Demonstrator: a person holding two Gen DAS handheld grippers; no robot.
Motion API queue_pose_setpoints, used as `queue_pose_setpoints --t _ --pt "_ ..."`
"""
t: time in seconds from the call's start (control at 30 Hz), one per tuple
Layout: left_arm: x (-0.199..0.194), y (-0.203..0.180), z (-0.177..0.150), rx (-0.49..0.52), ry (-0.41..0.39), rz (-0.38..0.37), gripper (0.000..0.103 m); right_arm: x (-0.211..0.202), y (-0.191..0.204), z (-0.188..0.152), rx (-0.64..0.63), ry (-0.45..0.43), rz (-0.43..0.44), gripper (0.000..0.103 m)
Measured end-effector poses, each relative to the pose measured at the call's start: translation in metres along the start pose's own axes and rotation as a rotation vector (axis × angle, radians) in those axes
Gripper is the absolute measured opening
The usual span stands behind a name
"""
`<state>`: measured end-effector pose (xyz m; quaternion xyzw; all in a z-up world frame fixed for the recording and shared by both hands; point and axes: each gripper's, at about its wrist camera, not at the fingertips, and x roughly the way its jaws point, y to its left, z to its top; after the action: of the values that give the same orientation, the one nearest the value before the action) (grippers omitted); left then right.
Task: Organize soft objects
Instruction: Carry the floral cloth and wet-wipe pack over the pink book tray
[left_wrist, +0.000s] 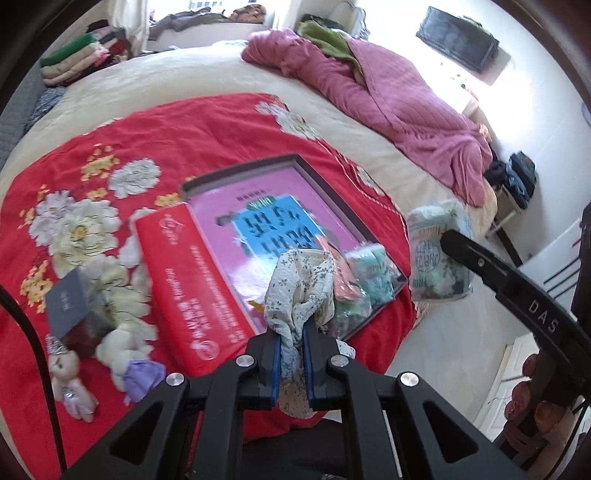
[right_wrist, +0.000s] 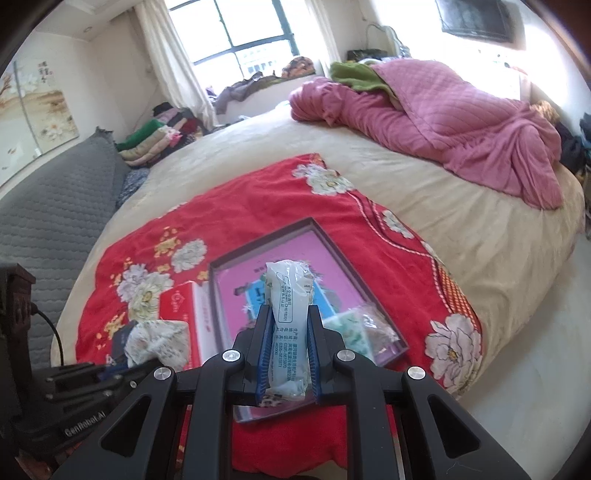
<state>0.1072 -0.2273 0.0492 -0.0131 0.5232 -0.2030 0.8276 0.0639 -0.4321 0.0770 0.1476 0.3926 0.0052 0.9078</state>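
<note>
My left gripper (left_wrist: 291, 334) is shut on a bunched floral cloth (left_wrist: 299, 284) and holds it above the near corner of a shallow dark-rimmed box (left_wrist: 255, 166) with a pink printed bottom. My right gripper (right_wrist: 290, 314) is shut on a plastic tissue pack (right_wrist: 290, 291), held above the same box (right_wrist: 258, 230). That pack also shows in the left wrist view (left_wrist: 439, 251), right of the box. Green tissue packs (left_wrist: 373, 273) and a clear bag lie in the box's near corner. The floral cloth shows in the right wrist view (right_wrist: 155, 341) too.
A red box lid (left_wrist: 192, 280) leans on the box's left side. Small plush toys (left_wrist: 122, 362) and a grey card (left_wrist: 68, 306) lie on the red flowered blanket (left_wrist: 184, 125). A pink quilt (left_wrist: 388, 99) is heaped at the bed's far side. Folded clothes (left_wrist: 74, 59) are stacked far left.
</note>
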Motion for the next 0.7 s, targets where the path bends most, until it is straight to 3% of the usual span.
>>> queue_pose_setpoints --t 0.27,0.7 --pt "0.05 -0.023 0.004 0.045 0.081 0.009 0.01 0.022 -0.029 -0.004 0.047 0.04 -0.023 0.018" --pt "0.1 -0.01 0.021 -0.002 0.132 0.03 0.01 0.08 -0.022 -0.007 0.033 0.126 0.076 0.018"
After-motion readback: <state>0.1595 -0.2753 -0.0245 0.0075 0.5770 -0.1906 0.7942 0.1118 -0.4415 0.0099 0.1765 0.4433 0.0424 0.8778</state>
